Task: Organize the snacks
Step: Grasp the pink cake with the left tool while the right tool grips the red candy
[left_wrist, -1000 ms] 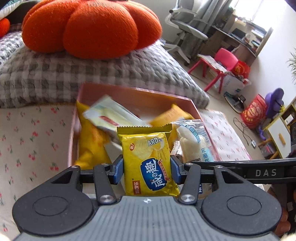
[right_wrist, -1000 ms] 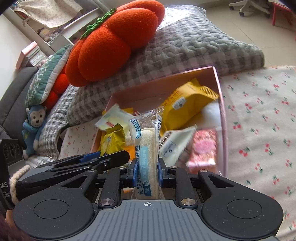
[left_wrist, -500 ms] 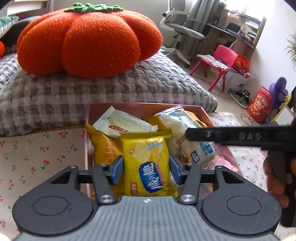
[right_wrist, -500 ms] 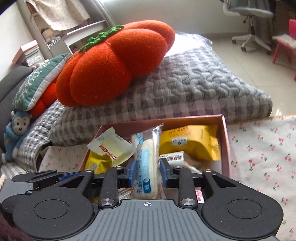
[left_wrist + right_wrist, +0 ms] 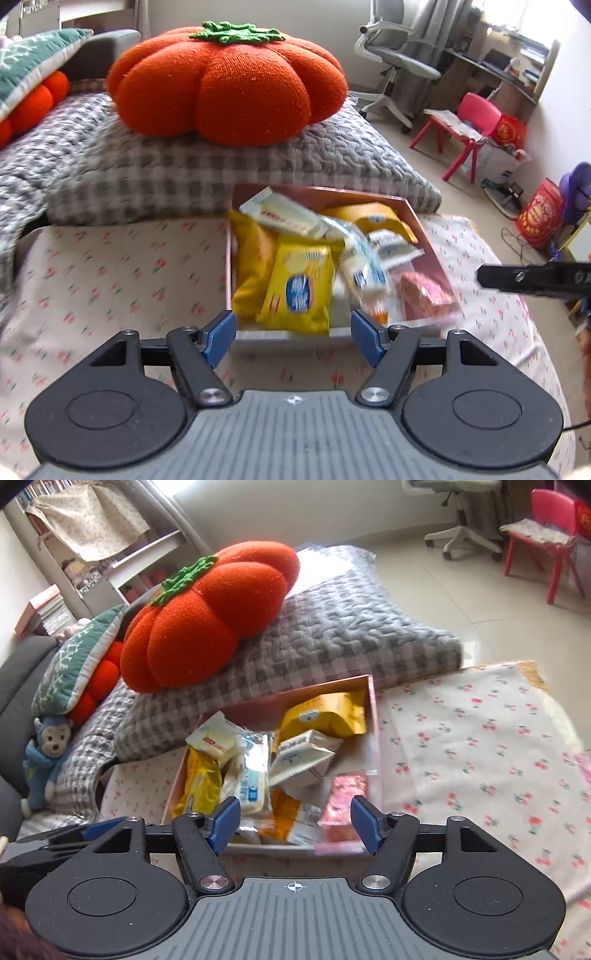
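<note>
Jaws on both sides are spread wide and nothing is held in either one. The left gripper (image 5: 293, 334) is parked just short of the near wall of the pink box (image 5: 428, 240), with its blue pads (image 5: 218, 338) seen either side of the box's front edge. Straight ahead of the gap, a yellow chip bag (image 5: 297, 288) with a blue oval label is seen lying inside the box, leaned on a plain yellow bag to its left. Just right of that, a clear-wrapped white cake (image 5: 360, 269) is seen, kinda blurred. A pale green packet (image 5: 284, 218) is laid across the far end, and a pink packet (image 5: 424, 295) sits off toward the right pad.

The right gripper (image 5: 294, 825) is held the same way at the box's near edge, pads (image 5: 364, 825) well apart. The same cake is seen ahead of its left pad, the pink packet ahead of its right pad, and another yellow bag (image 5: 325, 714) at the far corner.

The box is set on a cherry-print cloth (image 5: 480, 746). Beyond the box, a gray checked cushion (image 5: 155, 170) is seen with a big orange pumpkin pillow (image 5: 229, 81) on top. A blue monkey toy (image 5: 46, 757) is seen far off to the left of the right gripper.
</note>
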Available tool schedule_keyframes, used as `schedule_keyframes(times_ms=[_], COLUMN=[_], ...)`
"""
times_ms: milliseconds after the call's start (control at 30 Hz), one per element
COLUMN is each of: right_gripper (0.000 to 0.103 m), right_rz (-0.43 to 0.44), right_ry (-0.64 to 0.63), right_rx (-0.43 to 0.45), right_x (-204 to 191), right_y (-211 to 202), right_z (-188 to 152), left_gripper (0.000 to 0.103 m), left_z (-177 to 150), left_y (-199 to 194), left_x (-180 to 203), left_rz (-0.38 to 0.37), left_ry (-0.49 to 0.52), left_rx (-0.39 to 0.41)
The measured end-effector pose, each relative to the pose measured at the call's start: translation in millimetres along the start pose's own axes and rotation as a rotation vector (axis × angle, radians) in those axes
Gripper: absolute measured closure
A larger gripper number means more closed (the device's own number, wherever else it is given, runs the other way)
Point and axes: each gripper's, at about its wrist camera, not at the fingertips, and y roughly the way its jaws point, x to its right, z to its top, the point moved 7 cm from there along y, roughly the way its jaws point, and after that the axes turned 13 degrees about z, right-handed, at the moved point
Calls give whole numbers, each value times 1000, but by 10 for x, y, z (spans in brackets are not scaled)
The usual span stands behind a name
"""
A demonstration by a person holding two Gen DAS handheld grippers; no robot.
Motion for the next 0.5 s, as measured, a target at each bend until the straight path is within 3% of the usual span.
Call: schedule_keyframes(times_ms=[133, 300, 500], right_gripper=[32, 28, 27], right_rz=[-38, -77, -96], right_ry=[-14, 18, -66], right_rx=[-14, -8, -109], right_x=[-36, 17, -76], right_y=[-259, -481, -276], right_z=[-309, -588, -825], left_gripper=[32, 28, 26], left_z=[-250, -552, -748], left_y=[-111, -143, -57], left_x=[-30, -126, -13], left_rz=[40, 57, 86], left_ry=[11, -63, -3], left_rx=[-41, -113, -126])
